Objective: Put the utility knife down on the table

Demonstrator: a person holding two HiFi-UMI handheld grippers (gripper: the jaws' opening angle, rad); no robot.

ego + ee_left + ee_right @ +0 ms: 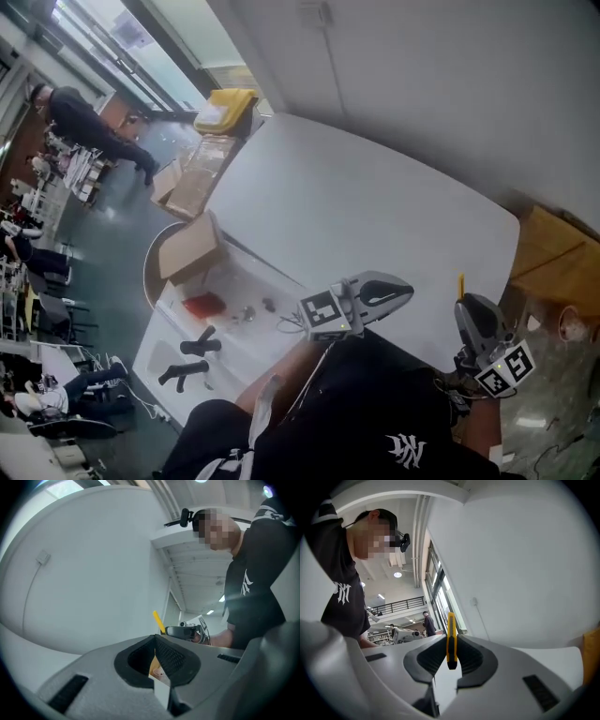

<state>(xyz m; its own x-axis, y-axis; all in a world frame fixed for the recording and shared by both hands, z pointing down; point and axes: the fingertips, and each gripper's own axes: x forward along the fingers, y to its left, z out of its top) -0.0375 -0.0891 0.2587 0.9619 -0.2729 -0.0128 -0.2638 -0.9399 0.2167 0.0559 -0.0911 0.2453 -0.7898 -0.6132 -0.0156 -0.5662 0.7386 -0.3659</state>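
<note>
A yellow utility knife [451, 639] stands upright between the pads of my right gripper [451, 644], which is shut on it. In the head view the utility knife [460, 285] pokes up from the right gripper [468, 307], held in the air by the near right edge of the white table [375, 197]. My left gripper [397, 293] hovers over the table's near edge, left of the right one. Its jaws are shut with nothing between them [155, 641]. The left gripper view also catches the knife [158, 621] and the right gripper [185, 631].
An open cardboard box [190, 249], a red item [203, 305] and two black objects [198, 345] lie on a lower surface left of the table. A yellow box [226, 110] sits beyond the far corner. Brown cardboard [553, 258] lies on the right. People stand far left.
</note>
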